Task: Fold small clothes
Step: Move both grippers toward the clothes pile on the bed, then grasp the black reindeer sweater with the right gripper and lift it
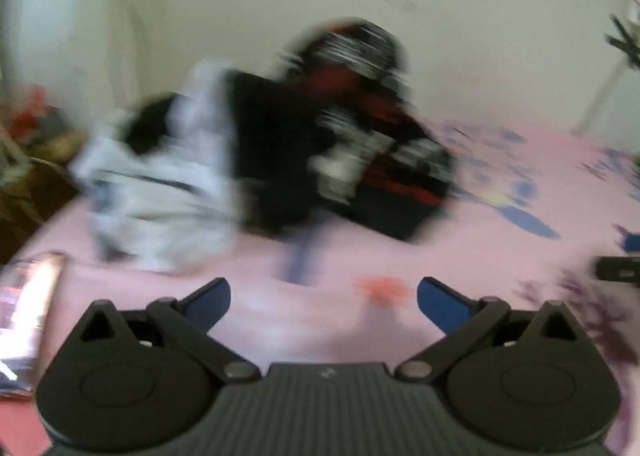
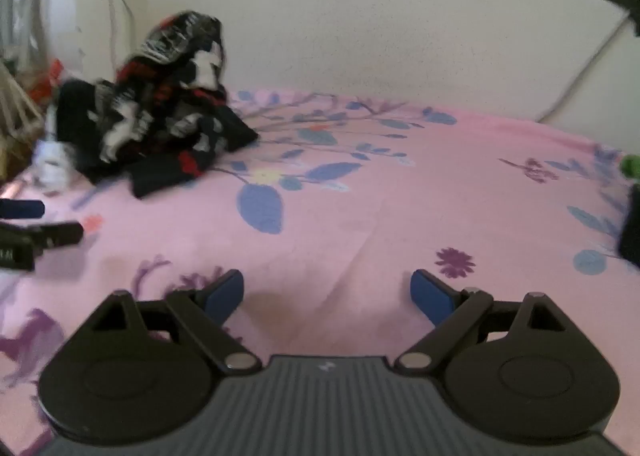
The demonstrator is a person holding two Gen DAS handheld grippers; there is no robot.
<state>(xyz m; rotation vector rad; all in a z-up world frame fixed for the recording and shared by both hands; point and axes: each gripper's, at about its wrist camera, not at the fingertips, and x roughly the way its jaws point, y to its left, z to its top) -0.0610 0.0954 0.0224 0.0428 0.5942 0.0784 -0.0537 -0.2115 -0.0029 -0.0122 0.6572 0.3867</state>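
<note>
A heap of small clothes lies at the far side of the pink flowered bed sheet (image 2: pixel 360 208). The left wrist view is blurred: it shows a black, red and white patterned garment (image 1: pixel 360 128) and a white and black garment (image 1: pixel 160 184) beside it on the left. The right wrist view shows the same patterned heap (image 2: pixel 160 112) at the far left. My left gripper (image 1: pixel 324 300) is open and empty, low over the sheet in front of the heap. My right gripper (image 2: pixel 327 294) is open and empty over bare sheet; the left gripper (image 2: pixel 24 232) shows at its left edge.
A pale wall (image 2: pixel 400 16) backs the bed, with a cable (image 2: pixel 580 72) hanging at the right. A flat packet (image 1: pixel 28 304) lies at the left edge of the bed. Clutter (image 1: pixel 32 124) sits beyond the bed's left side. A dark object (image 2: pixel 632 224) is at the right edge.
</note>
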